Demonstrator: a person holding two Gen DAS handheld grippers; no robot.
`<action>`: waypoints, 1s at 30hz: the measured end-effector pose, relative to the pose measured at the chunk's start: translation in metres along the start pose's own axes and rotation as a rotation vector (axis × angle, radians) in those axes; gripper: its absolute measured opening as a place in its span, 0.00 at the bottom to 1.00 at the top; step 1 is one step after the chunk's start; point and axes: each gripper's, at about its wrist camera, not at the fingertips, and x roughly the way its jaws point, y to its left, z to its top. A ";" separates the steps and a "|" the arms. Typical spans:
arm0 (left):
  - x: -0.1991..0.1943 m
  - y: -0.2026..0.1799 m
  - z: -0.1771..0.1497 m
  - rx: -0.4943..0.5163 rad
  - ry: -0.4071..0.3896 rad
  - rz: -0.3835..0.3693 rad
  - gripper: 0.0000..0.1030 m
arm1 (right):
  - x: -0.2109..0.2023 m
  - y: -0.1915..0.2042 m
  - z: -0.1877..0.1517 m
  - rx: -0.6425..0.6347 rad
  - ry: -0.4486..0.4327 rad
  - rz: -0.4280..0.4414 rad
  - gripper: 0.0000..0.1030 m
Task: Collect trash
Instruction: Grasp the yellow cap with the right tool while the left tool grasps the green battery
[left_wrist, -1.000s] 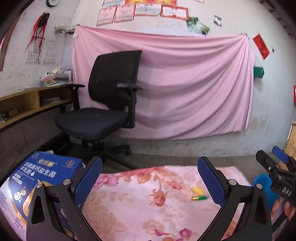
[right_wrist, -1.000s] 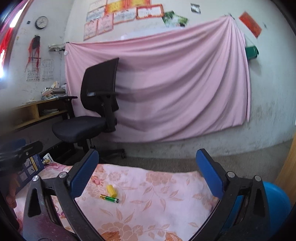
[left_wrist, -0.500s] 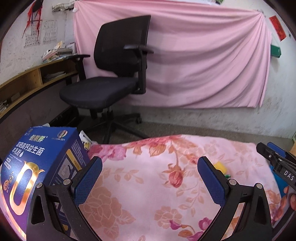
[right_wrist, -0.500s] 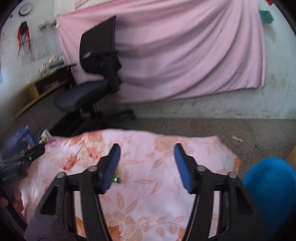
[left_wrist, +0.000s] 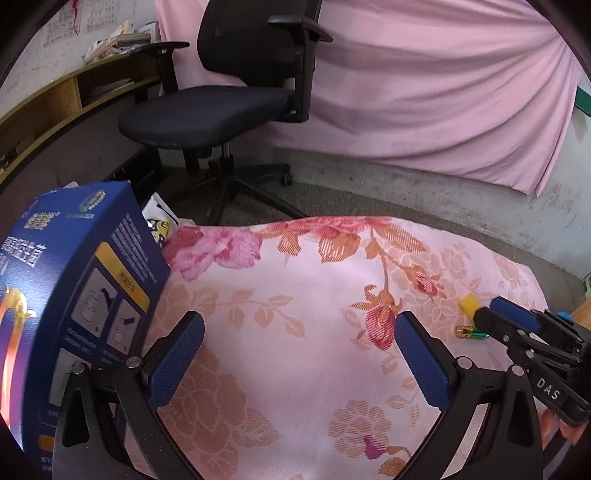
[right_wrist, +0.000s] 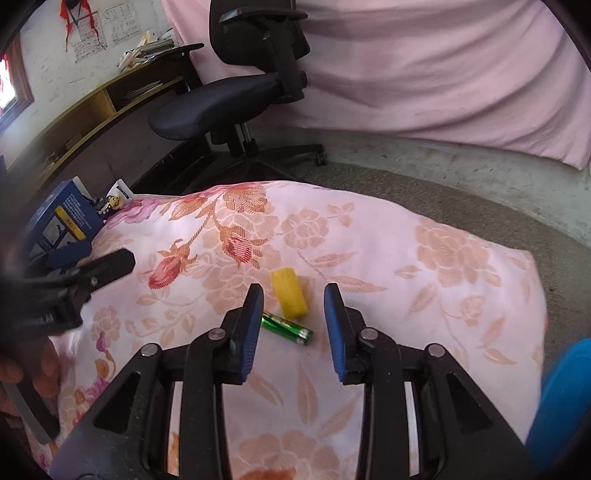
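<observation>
Right gripper (right_wrist: 293, 295) over trash on floral cloth (right_wrist: 369, 236)
Jaws part-open, empty, flanking green battery (right_wrist: 287, 328) and yellow block (right_wrist: 289, 292); left gripper (left_wrist: 299, 343) wide open, empty.

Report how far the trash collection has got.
Done: nothing visibly collected; both pieces lie on the floral cloth. In hand: the right hand-held gripper is open, its fingers either side of the green battery and yellow block, gripping neither. The left hand-held gripper is open and empty beside the blue box. Left: grasp both pieces and bin them, perhaps in the blue container.
</observation>
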 end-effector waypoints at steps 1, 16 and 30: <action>0.001 0.000 0.000 -0.001 0.005 -0.002 0.98 | 0.005 -0.001 0.001 0.006 0.018 0.004 0.53; 0.007 -0.025 0.002 0.076 0.035 -0.089 0.97 | -0.020 -0.037 -0.011 0.101 -0.009 -0.073 0.36; 0.022 -0.089 -0.015 0.328 0.105 -0.236 0.95 | -0.049 -0.063 -0.029 0.092 -0.019 -0.209 0.36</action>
